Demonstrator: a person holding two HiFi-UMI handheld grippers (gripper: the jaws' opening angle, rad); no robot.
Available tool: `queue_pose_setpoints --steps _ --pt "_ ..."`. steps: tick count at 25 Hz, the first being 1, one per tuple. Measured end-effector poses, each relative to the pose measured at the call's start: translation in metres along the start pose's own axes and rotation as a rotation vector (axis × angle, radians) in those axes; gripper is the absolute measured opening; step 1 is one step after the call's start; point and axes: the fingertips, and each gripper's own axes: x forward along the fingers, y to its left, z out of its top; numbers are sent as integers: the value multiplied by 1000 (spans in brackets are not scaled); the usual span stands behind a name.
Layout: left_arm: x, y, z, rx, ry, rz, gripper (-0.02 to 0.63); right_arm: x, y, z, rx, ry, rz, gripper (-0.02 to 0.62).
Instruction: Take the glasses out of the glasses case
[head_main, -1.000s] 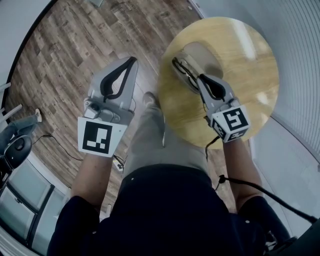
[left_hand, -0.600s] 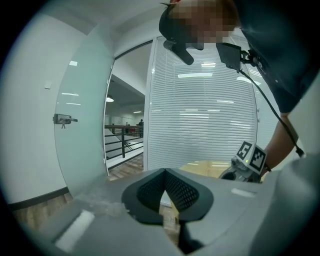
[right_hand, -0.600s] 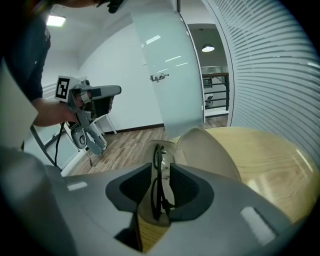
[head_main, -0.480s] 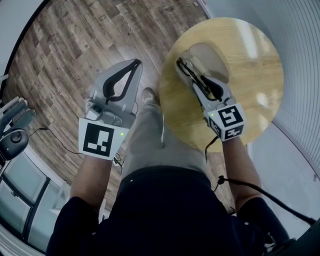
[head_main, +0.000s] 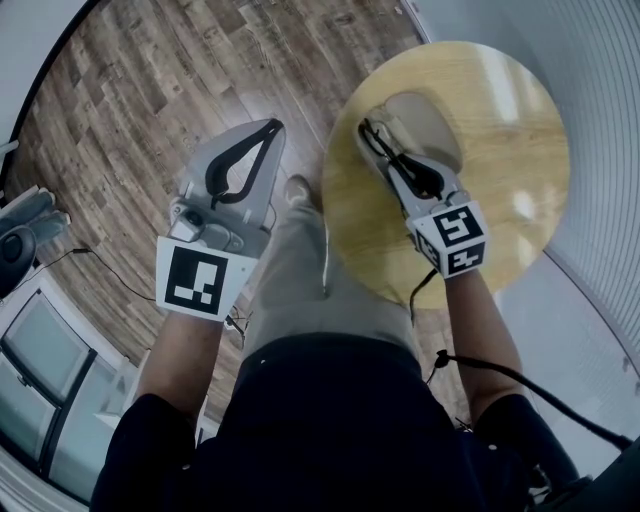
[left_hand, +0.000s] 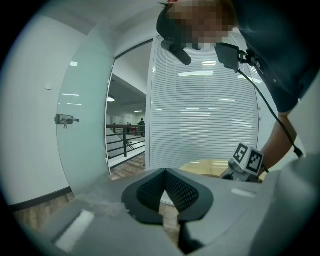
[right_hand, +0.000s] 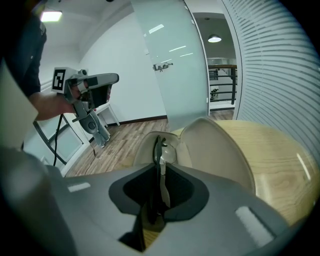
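Observation:
An open beige glasses case (head_main: 428, 112) lies on the round wooden table (head_main: 505, 205); in the right gripper view its lid (right_hand: 212, 147) stands to the right. Black-framed glasses (head_main: 380, 143) sit folded in it. My right gripper (head_main: 392, 163) reaches down into the case. Its jaws have just been closing, and the glasses (right_hand: 161, 150) stand edge-on between them with the pads pressing on both sides. My left gripper (head_main: 268, 128) hangs over the floor left of the table, shut with nothing in it; its pads (left_hand: 165, 175) meet at the tip.
The table's near-left edge (head_main: 335, 215) is beside the person's leg and shoe (head_main: 298, 195). A slatted blind wall (head_main: 600, 120) runs along the right. Wooden floor (head_main: 150, 90) lies to the left. A cable (head_main: 500, 375) trails from the right gripper.
My right gripper has sunk lower into the case and now has the glasses between its jaws. The left gripper has stayed about where it was.

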Motion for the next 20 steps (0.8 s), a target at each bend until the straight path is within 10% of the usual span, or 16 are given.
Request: queue_pose_setpoints --steps 20 --pt "-20 -12 28 19 -32 -5 5 -30 11 20 7 -84 -28 34"
